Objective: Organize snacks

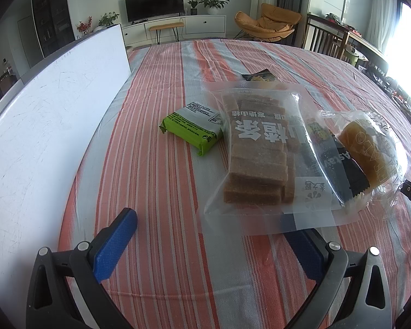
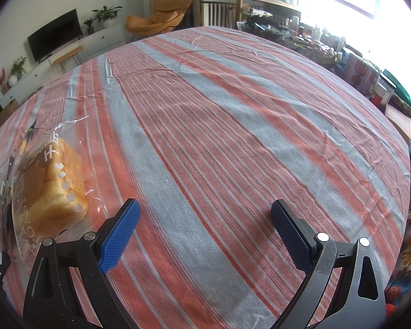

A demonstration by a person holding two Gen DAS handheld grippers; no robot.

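Left gripper (image 1: 205,233): black arms, silver screws, blue textured fingers (image 1: 115,244). Right gripper (image 2: 205,224) identical, bottom of frame.

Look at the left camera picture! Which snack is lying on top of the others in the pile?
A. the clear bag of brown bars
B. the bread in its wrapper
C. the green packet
A: the clear bag of brown bars overlaps the black packet beside it, while the green packet lies flat on the tablecloth.

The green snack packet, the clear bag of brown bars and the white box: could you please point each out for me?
green snack packet (image 1: 190,128): left wrist view, on its top face.
clear bag of brown bars (image 1: 256,150): left wrist view, on the stacked bars.
white box (image 1: 49,126): left wrist view, on its bare side wall.
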